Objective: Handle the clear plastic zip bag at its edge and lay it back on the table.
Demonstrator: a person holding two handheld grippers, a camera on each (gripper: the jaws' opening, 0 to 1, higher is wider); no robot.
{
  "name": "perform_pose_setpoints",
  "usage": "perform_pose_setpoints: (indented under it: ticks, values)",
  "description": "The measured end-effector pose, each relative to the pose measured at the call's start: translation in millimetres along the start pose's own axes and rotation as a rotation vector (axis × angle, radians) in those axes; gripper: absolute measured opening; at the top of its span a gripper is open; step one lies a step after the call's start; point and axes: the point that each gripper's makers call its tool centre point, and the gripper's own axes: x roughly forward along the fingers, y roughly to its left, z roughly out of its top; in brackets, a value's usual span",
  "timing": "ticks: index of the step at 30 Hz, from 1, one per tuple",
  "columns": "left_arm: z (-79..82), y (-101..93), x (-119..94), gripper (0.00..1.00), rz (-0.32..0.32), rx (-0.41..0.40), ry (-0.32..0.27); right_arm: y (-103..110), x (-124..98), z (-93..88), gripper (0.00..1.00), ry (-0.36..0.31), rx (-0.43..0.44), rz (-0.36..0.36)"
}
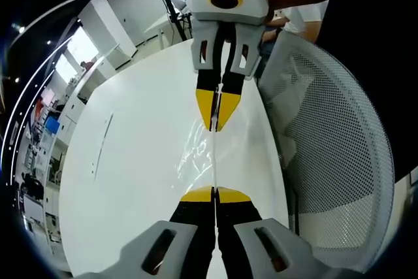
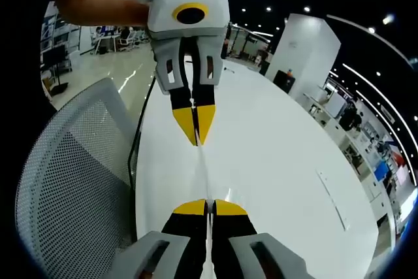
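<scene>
Close to us in the left gripper view, our left gripper [image 1: 215, 192] has its yellow-tipped fingers [image 1: 197, 195] pressed together on one edge of the clear plastic zip bag [image 1: 202, 145]. We see the bag seen edge-on as a thin see-through sheet, stretched out above the white surface [image 1: 130, 161]. At the bag's far end, our right gripper [image 1: 217, 119] comes in from the top with its fingers pinched tight on the other edge. A white mesh chair [image 1: 339, 161] stands on the right, just beside the surface.

Close to us in the right gripper view, the right gripper [image 2: 209, 206] is closed on the bag [image 2: 204, 168], and the left gripper [image 2: 196, 132] pinches the far end. The chair [image 2: 72, 181] is on the left here, beside the surface [image 2: 281, 161].
</scene>
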Motion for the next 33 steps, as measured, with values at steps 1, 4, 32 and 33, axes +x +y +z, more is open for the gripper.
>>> perform_pose_setpoints:
  ticks: [1,4,32,33]
  values:
    - [-0.1,0.1,0.0,0.0,0.0,-0.001,0.0,0.0,0.1,-0.1,0.0,0.001,-0.001,0.0]
    - [-0.3,0.2,0.0,0.0,-0.001,-0.002,0.0,-0.1,0.4,-0.3,0.0,0.002,0.0,0.001]
    - [-1.8,-0.2,0.9,0.0,-0.01,-0.013,-0.005,-0.1,1.7,-3.5,0.0,0.006,0.01,0.01]
    - [-1.7,-0.4,1.0,0.0,-0.011,-0.013,-0.004,0.2,1.6,-3.8,0.0,0.006,0.011,0.01]
